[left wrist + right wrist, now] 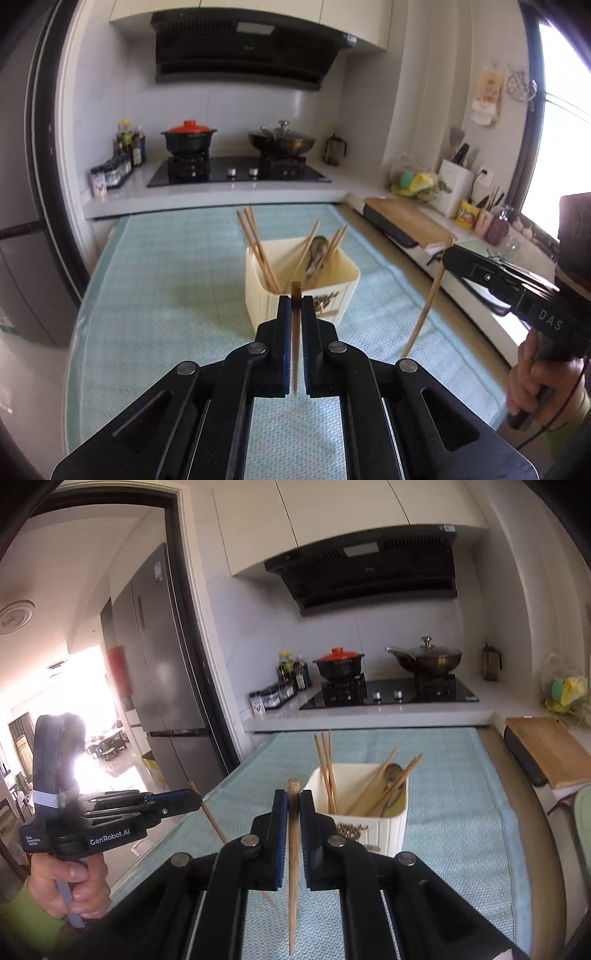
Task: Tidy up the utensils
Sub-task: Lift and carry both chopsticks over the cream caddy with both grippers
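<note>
A cream utensil holder (pixel 301 291) (pixel 373 827) stands on the light-blue mat and holds several wooden chopsticks (pixel 258 251) (pixel 325 771) and a metal spoon (pixel 318 248) (pixel 392 775). My left gripper (pixel 296 301) is shut on a wooden chopstick (pixel 295 343), held above the mat just in front of the holder; it also shows in the right wrist view (pixel 201 801), with its chopstick (pixel 214 821). My right gripper (pixel 294 799) is shut on another chopstick (pixel 293 860), near the holder's left side; it appears at the right of the left wrist view (pixel 448 254), with its chopstick (pixel 428 302).
The light-blue mat (pixel 166 295) (pixel 461 794) covers the table. Behind it is a counter with a gas hob (pixel 240 171), a red-lidded pot (pixel 189 136) and a wok (pixel 282 142). A wooden cutting board (pixel 410 221) and a knife block (pixel 456 186) stand to the right. A fridge (pixel 159 646) stands left.
</note>
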Motion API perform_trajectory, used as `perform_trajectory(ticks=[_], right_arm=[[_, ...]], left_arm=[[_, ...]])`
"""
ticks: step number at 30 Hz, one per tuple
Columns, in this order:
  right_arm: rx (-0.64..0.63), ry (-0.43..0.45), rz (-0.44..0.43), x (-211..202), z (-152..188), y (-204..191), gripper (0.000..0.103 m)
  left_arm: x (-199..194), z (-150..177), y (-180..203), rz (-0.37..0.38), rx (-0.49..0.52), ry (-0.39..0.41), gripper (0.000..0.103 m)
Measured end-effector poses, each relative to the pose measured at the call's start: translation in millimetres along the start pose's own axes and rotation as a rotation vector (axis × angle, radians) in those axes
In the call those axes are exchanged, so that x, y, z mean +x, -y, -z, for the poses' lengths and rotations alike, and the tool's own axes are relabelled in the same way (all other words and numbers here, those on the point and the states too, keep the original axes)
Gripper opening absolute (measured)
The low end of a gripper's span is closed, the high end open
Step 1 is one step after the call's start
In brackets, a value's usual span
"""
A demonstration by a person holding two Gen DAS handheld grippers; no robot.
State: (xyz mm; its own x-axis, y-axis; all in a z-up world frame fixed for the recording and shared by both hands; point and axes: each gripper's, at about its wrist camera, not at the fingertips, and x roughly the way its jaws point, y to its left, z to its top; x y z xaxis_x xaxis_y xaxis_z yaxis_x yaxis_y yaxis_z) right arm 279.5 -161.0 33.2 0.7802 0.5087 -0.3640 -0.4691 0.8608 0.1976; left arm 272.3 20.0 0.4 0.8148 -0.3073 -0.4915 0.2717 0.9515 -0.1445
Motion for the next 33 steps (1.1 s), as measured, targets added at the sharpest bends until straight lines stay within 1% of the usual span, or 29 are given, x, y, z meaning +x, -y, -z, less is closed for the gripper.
perform_trajectory(ticks=[4, 9, 18, 23, 26, 28, 30, 33], right_arm=[[-0.044, 0.075, 0.036, -12, -15, -9, 0.007], [-0.074, 0.113, 0.069, -9, -37, -7, 0.007], [-0.067, 0.128, 0.086, 3, -67, 7, 0.007], [-0.054, 0.139, 0.086, 17, -87, 14, 0.007], [-0.066, 0.159, 0.098, 30, -106, 16, 0.007], [-0.089, 0.172, 0.127, 42, -116, 17, 0.007], [-0.107, 0.176, 0.164, 59, -123, 20, 0.007], [-0.083, 0.142, 0.163, 90, -123, 33, 0.007]], left_arm=[[-10, -19, -1, 0.006, 0.003, 0.054, 0.003], [-12, -43, 2, 0.021, 0.0, 0.088, 0.003], [-8, -77, 5, 0.035, 0.004, 0.127, 0.002], [1, -107, 3, 0.034, -0.001, 0.155, 0.002], [11, -126, 2, 0.005, 0.004, 0.186, 0.002], [24, -137, 0, -0.025, 0.007, 0.196, 0.002], [41, -143, -6, -0.035, -0.012, 0.183, 0.002], [72, -142, -19, -0.032, -0.064, 0.137, 0.002]])
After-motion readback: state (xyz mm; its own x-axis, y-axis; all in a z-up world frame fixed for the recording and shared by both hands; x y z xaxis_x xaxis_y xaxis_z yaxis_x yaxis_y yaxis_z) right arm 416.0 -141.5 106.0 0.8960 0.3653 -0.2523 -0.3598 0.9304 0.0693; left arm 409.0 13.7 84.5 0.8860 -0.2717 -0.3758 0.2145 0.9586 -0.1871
